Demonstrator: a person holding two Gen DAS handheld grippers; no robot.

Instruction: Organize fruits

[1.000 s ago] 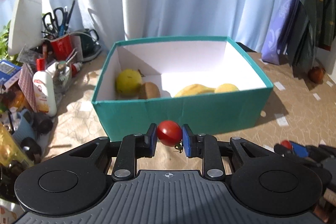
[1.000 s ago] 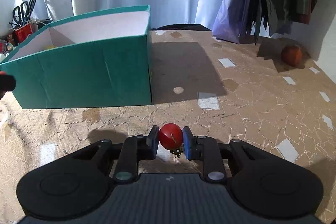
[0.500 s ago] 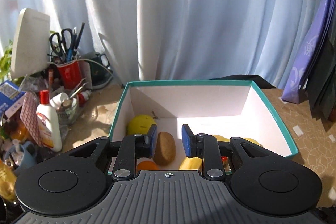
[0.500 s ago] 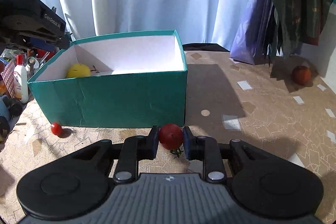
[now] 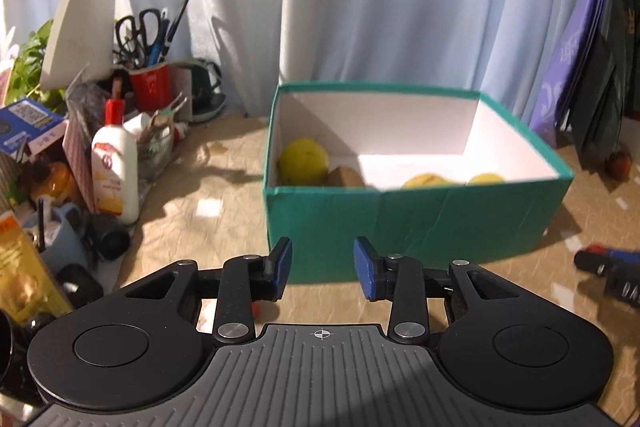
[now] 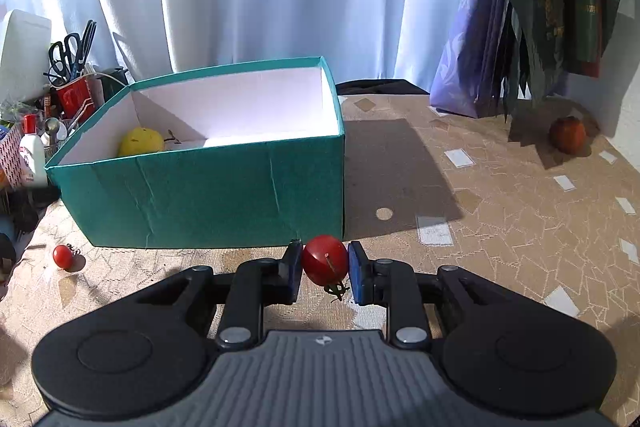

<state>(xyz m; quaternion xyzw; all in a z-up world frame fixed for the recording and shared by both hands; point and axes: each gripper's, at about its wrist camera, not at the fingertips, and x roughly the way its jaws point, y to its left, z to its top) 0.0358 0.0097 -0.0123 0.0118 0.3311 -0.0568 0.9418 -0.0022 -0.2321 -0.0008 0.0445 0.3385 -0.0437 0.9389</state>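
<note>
My left gripper (image 5: 322, 263) hangs in front of the teal box (image 5: 416, 219), near its left corner; its jaws are opening and nothing is between them. Inside the box lie a round yellow fruit (image 5: 303, 161), a brown kiwi (image 5: 347, 177) and two more yellow fruits (image 5: 430, 181). My right gripper (image 6: 324, 261) is shut on a red cherry tomato (image 6: 322, 257), just in front of the box's (image 6: 200, 195) right corner. A second cherry tomato (image 6: 63, 255) lies on the table left of the box. A reddish fruit (image 6: 567, 134) sits at the far right by the wall.
Clutter crowds the left: a white bottle (image 5: 115, 175), a red cup of scissors and pens (image 5: 150, 89), packets and jars. Purple and dark green bags (image 6: 520, 27) hang at the back right. The patterned tablecloth (image 6: 480, 227) stretches right of the box. A curtain closes the back.
The left gripper held a cherry tomato, went over the box, then drew back down and left; the tomato has left its jaws, which stand wider. The right gripper rose a little with its tomato.
</note>
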